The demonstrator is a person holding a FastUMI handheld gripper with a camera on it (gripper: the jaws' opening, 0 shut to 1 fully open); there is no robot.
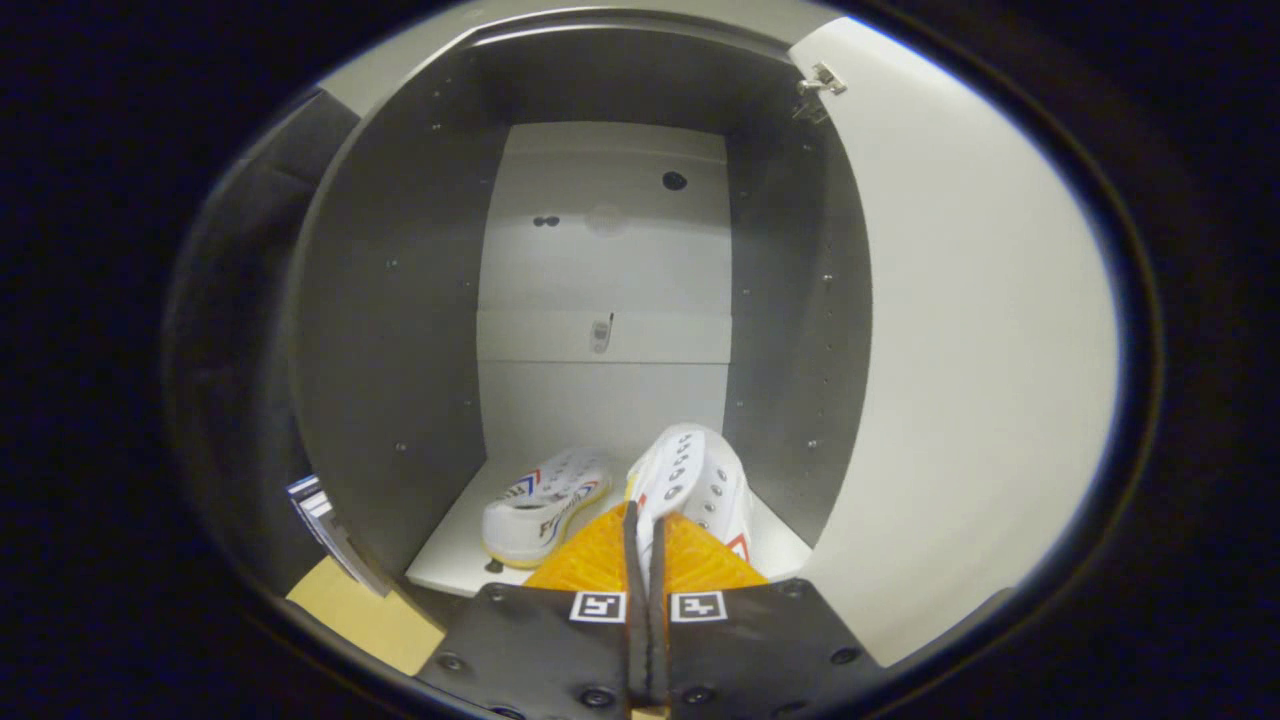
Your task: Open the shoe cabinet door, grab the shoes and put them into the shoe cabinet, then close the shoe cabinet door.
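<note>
The hand-held gripper (645,535) has its two fingers drawn nearly together, with only a thin gap between them, and they pinch the edge of a white canvas lace-up shoe with metal eyelets (697,478). That shoe rises just ahead of the fingertips, tilted up on its side so that its eyelets and laces face the camera, and it sits over the right half of the white bottom shelf (455,555) of the cabinet.

Just beside it to the left lies a second white canvas shoe with a yellowish sole and red and blue side stripes (540,503). It rests flat on the same shelf with its heel towards the gripper, apart from the fingers.

Around both shoes stands the open shoe cabinet with dark grey side walls (400,330) and a pale white back panel (605,390) that carries a few small holes and a small fitting near its middle. To the right, the white cabinet door (960,350) is swung wide open, its metal hinge (822,80) showing near the top corner. Outside the cabinet, low on the left, a tan cardboard piece (365,615) lies beside a few thin stacked items (325,525).
</note>
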